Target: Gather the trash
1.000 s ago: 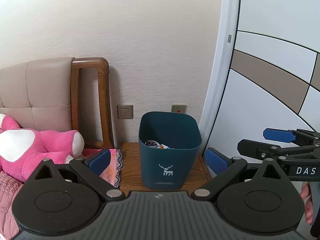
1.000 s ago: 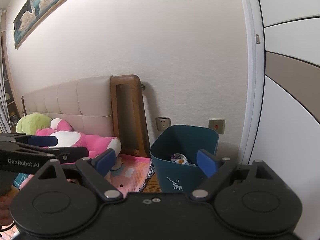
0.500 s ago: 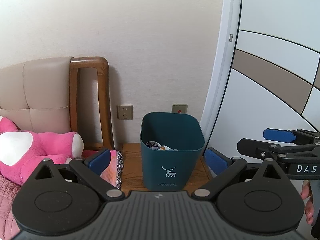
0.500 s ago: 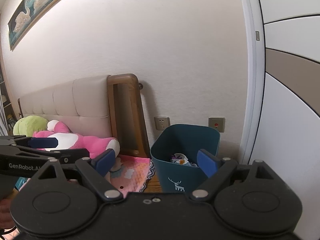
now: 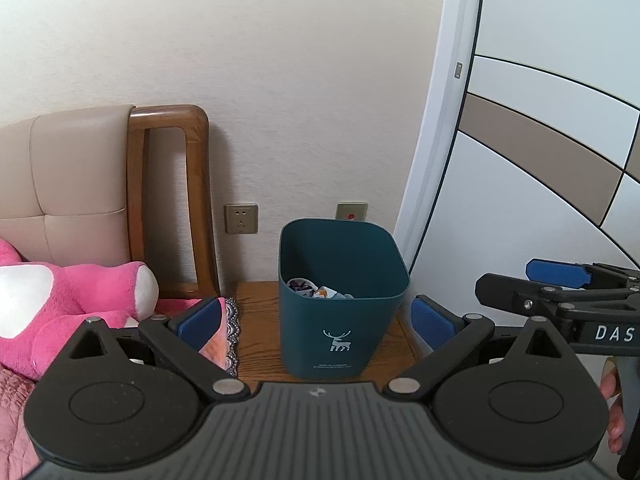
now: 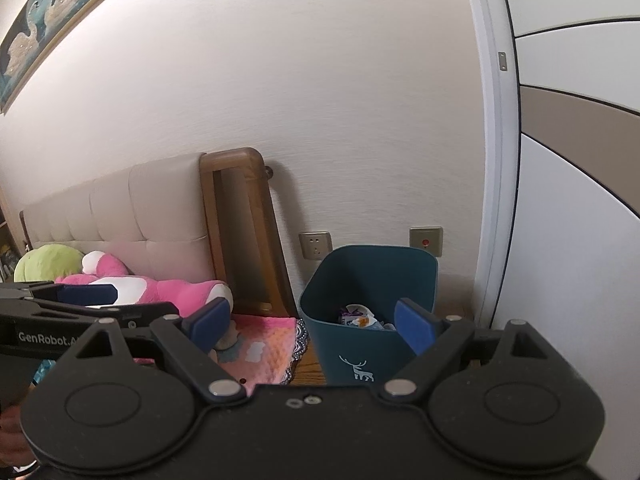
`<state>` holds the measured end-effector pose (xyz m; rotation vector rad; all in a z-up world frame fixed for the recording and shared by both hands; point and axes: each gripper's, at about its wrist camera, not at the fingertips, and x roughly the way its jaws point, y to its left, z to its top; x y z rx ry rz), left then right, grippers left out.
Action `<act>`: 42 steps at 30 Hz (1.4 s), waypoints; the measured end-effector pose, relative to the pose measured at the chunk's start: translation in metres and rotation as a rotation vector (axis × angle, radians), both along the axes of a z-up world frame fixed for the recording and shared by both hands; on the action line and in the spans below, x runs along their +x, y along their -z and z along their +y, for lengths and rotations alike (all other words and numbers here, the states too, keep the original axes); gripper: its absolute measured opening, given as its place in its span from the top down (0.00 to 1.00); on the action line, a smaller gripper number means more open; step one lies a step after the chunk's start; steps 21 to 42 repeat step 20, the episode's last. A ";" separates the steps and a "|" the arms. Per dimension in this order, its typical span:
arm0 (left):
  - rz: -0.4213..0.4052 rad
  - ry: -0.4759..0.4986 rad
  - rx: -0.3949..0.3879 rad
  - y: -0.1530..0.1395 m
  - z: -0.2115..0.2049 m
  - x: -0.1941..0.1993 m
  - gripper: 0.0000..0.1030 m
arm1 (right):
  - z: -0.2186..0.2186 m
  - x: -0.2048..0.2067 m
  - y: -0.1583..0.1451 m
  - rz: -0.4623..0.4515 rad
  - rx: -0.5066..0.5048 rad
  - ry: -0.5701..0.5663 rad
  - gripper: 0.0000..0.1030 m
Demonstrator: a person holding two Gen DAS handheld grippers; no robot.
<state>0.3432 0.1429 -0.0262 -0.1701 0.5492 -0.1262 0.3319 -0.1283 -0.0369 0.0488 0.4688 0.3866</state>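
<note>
Right at center, dark teal trash bin (image 5: 343, 304) with a white deer print, upright on a wooden nightstand (image 5: 258, 328), back edge near the wall. Crumpled trash (image 5: 316, 290) sits low inside it: white and purple wrappers, a bit of orange; also seen in the right wrist view (image 6: 358, 317). Left gripper (image 5: 316, 318) in front of the bin, jaws spread wide, nothing between the blue pads (image 5: 432, 320), bin framed in the gap, no contact. Right gripper (image 6: 310, 326) likewise wide apart and empty, bin (image 6: 370, 320) showing between and partly behind its right pad. From the left wrist view the right gripper (image 5: 560, 284) shows at the right edge, side-on, blue-tipped finger apart from the black one, fingers of a hand (image 5: 612, 412) on its handle. From the right wrist view the left gripper (image 6: 80, 304) shows at the left edge. On the wall behind the bin: a power socket (image 5: 241, 219) to the left and a small switch plate with red dot (image 5: 352, 212) just above the rim. Left of the nightstand is a bed with wooden-framed beige padded headboard (image 5: 80, 184), a pink plush toy (image 5: 72, 292), a green plush (image 6: 46, 260) further back, and a pink patterned blanket (image 6: 264, 344) with lace edge touching the nightstand side. White wardrobe door with tan band (image 5: 540, 140) to the right of the bin. Framed picture (image 6: 44, 28) high on the wall.
</note>
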 end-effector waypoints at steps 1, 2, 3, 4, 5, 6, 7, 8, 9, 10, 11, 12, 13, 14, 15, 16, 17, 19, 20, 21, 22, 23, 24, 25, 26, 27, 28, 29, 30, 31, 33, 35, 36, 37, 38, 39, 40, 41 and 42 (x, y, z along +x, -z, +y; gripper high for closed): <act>-0.001 0.003 0.000 0.000 0.001 0.001 0.01 | 0.001 -0.001 0.000 0.001 0.001 0.003 0.13; -0.004 0.009 0.004 0.000 0.001 0.000 0.01 | 0.002 -0.001 0.000 0.001 0.004 0.006 0.13; -0.006 0.010 0.009 0.001 0.001 0.000 0.01 | 0.002 -0.001 0.001 0.003 0.008 0.009 0.13; -0.008 0.012 0.013 0.001 0.001 0.001 0.01 | 0.004 -0.001 0.001 0.006 0.010 0.014 0.13; -0.007 0.019 0.012 0.001 0.001 0.001 0.01 | 0.004 -0.001 0.002 0.008 0.011 0.016 0.13; -0.008 0.025 0.011 0.001 0.002 0.001 0.01 | 0.005 -0.001 0.003 0.009 0.012 0.018 0.13; -0.011 0.029 0.013 0.001 0.002 0.001 0.01 | 0.007 -0.002 0.003 0.009 0.011 0.020 0.13; -0.013 0.032 0.017 0.001 0.001 0.001 0.01 | 0.007 -0.003 0.004 0.008 0.010 0.023 0.13; -0.016 0.036 0.017 0.001 0.001 0.001 0.01 | 0.008 -0.003 0.004 0.008 0.008 0.026 0.13; -0.019 0.040 0.017 0.001 0.002 0.001 0.01 | 0.009 -0.004 0.004 0.009 0.007 0.029 0.13; -0.021 0.043 0.018 0.002 0.002 0.002 0.01 | 0.009 -0.004 0.005 0.009 0.007 0.033 0.13; -0.023 0.046 0.020 0.002 0.003 0.002 0.01 | 0.010 -0.005 0.005 0.011 0.008 0.039 0.13; -0.025 0.049 0.023 0.002 0.003 0.002 0.01 | 0.010 -0.005 0.005 0.014 0.008 0.043 0.13; -0.025 0.049 0.025 0.002 0.004 0.003 0.01 | 0.011 -0.005 0.005 0.017 0.008 0.047 0.13; -0.024 0.051 0.024 0.002 0.005 0.004 0.01 | 0.011 -0.006 0.006 0.018 0.007 0.051 0.13; -0.020 0.054 0.019 0.002 0.006 0.005 0.01 | 0.012 -0.006 0.006 0.018 0.005 0.053 0.13; -0.015 0.055 0.012 0.003 0.008 0.005 0.01 | 0.012 -0.006 0.006 0.018 0.004 0.056 0.13; -0.007 0.055 0.003 0.004 0.011 0.007 0.01 | 0.013 -0.006 0.006 0.021 0.005 0.062 0.13; -0.005 0.060 -0.002 0.004 0.011 0.008 0.01 | 0.013 -0.005 0.006 0.021 0.004 0.066 0.13; -0.005 0.060 -0.002 0.004 0.011 0.008 0.01 | 0.013 -0.005 0.006 0.021 0.004 0.066 0.13; -0.005 0.060 -0.002 0.004 0.011 0.008 0.01 | 0.013 -0.005 0.006 0.021 0.004 0.066 0.13; -0.005 0.060 -0.002 0.004 0.011 0.008 0.01 | 0.013 -0.005 0.006 0.021 0.004 0.066 0.13; -0.005 0.060 -0.002 0.004 0.011 0.008 0.01 | 0.013 -0.005 0.006 0.021 0.004 0.066 0.13; -0.005 0.060 -0.002 0.004 0.011 0.008 0.01 | 0.013 -0.005 0.006 0.021 0.004 0.066 0.13; -0.005 0.060 -0.002 0.004 0.011 0.008 0.01 | 0.013 -0.005 0.006 0.021 0.004 0.066 0.13; -0.005 0.060 -0.002 0.004 0.011 0.008 0.01 | 0.013 -0.005 0.006 0.021 0.004 0.066 0.13; -0.005 0.060 -0.002 0.004 0.011 0.008 0.01 | 0.013 -0.005 0.006 0.021 0.004 0.066 0.13; -0.005 0.060 -0.002 0.004 0.011 0.008 0.01 | 0.013 -0.005 0.006 0.021 0.004 0.066 0.13; -0.005 0.060 -0.002 0.004 0.011 0.008 0.01 | 0.013 -0.005 0.006 0.021 0.004 0.066 0.13; -0.005 0.060 -0.002 0.004 0.011 0.008 0.01 | 0.013 -0.005 0.006 0.021 0.004 0.066 0.13; -0.005 0.060 -0.002 0.004 0.011 0.008 0.01 | 0.013 -0.005 0.006 0.021 0.004 0.066 0.13; -0.005 0.060 -0.002 0.004 0.011 0.008 0.01 | 0.013 -0.005 0.006 0.021 0.004 0.066 0.13; -0.005 0.060 -0.002 0.004 0.011 0.008 0.01 | 0.013 -0.005 0.006 0.021 0.004 0.066 0.13; -0.005 0.060 -0.002 0.004 0.011 0.008 0.01 | 0.013 -0.005 0.006 0.021 0.004 0.066 0.13; -0.005 0.060 -0.002 0.004 0.011 0.008 0.01 | 0.013 -0.005 0.006 0.021 0.004 0.066 0.13; -0.005 0.060 -0.002 0.004 0.011 0.008 0.01 | 0.013 -0.005 0.006 0.021 0.004 0.066 0.13; -0.005 0.060 -0.002 0.004 0.011 0.008 0.01 | 0.013 -0.005 0.006 0.021 0.004 0.066 0.13; -0.005 0.060 -0.002 0.004 0.011 0.008 0.01 | 0.013 -0.005 0.006 0.021 0.004 0.066 0.13; -0.005 0.060 -0.002 0.004 0.011 0.008 0.01 | 0.013 -0.005 0.006 0.021 0.004 0.066 0.13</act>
